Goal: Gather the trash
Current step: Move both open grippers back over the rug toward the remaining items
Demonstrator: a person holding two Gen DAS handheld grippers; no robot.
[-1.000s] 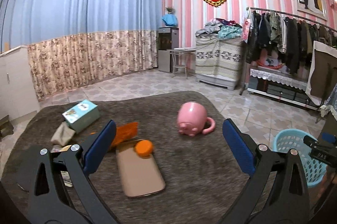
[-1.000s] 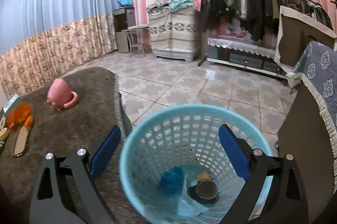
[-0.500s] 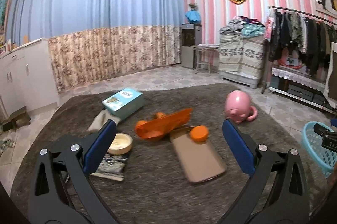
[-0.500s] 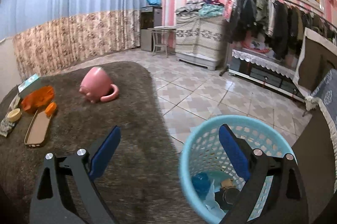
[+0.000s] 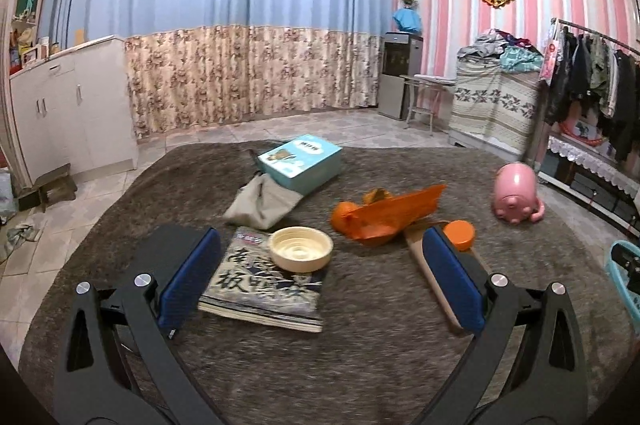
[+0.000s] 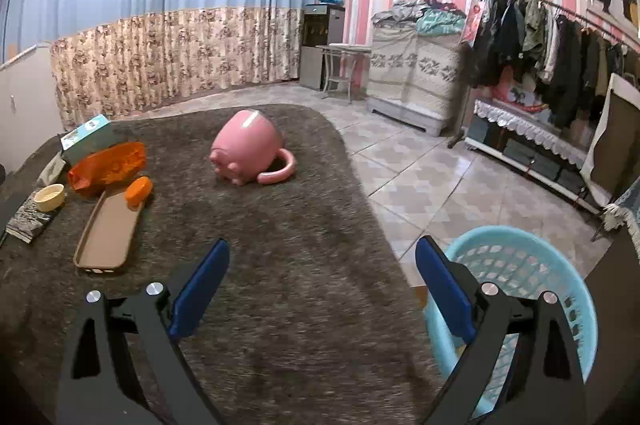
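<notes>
Hovering released and empty: left gripper [image 5: 320, 285] above the magazine [image 5: 262, 285] and cream bowl [image 5: 300, 254]; right gripper [image 6: 322, 293] over the grey desk [image 6: 304, 245], beside the blue basket [image 6: 516, 261].

The left gripper [image 5: 320, 281] hangs wide open over a fuzzy brown rug [image 5: 360, 365]. A small cream bowl [image 5: 300, 254] sits on a magazine [image 5: 264, 285]. An orange wrapper [image 5: 386, 217] lies beside them, and a pink pig mug [image 5: 516, 191] stands well apart
</notes>
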